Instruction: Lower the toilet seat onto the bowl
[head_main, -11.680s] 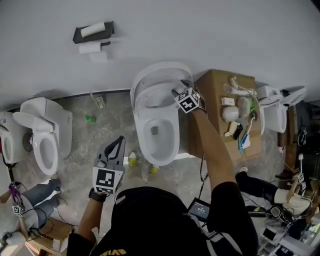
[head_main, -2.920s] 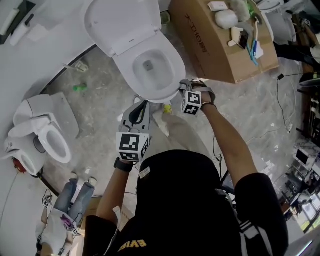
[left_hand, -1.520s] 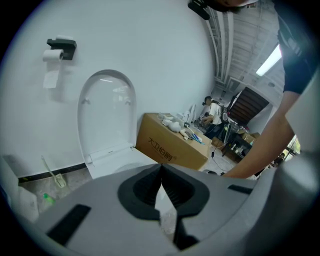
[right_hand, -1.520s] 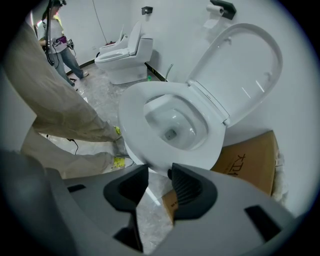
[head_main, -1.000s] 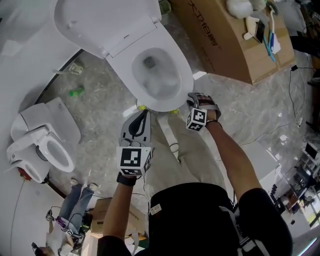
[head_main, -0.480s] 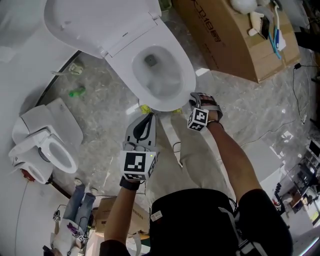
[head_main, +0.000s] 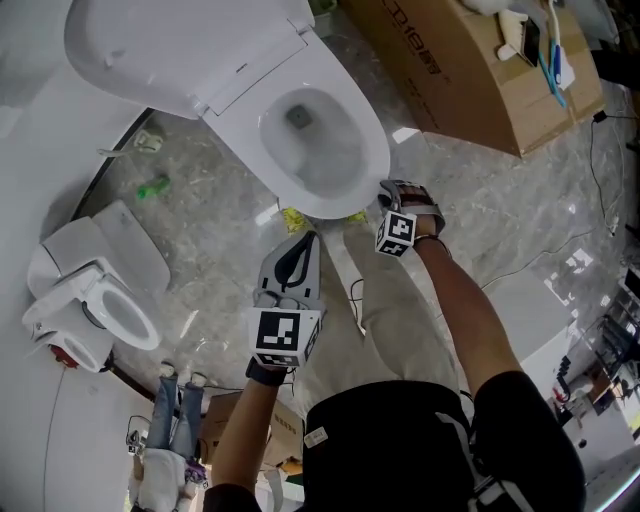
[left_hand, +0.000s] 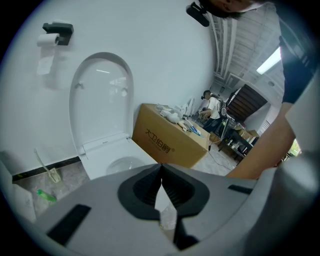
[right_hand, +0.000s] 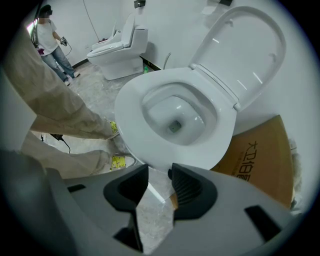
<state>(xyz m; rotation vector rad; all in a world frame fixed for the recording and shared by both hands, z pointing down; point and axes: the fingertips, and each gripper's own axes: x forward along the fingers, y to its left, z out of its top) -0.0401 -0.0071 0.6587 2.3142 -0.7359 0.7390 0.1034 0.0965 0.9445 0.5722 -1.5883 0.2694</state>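
The white toilet stands with its seat lying flat on the bowl and its lid tilted back against the wall. My right gripper hovers just off the front right of the rim and points steeply down. Its jaws stand apart with only floor showing between them. My left gripper hangs in front of the bowl, over the person's trouser legs. In the left gripper view its tips meet and nothing is between them, with the lid beyond.
A large cardboard box with small items on top stands right of the toilet. A second toilet sits at the left. A green bottle lies on the marble floor. Another person stands further off. A paper holder hangs on the wall.
In the oldest frame the right gripper was up at the raised seat; now the seat lies on the bowl. Over the last second both grippers sank a little in front of the bowl.
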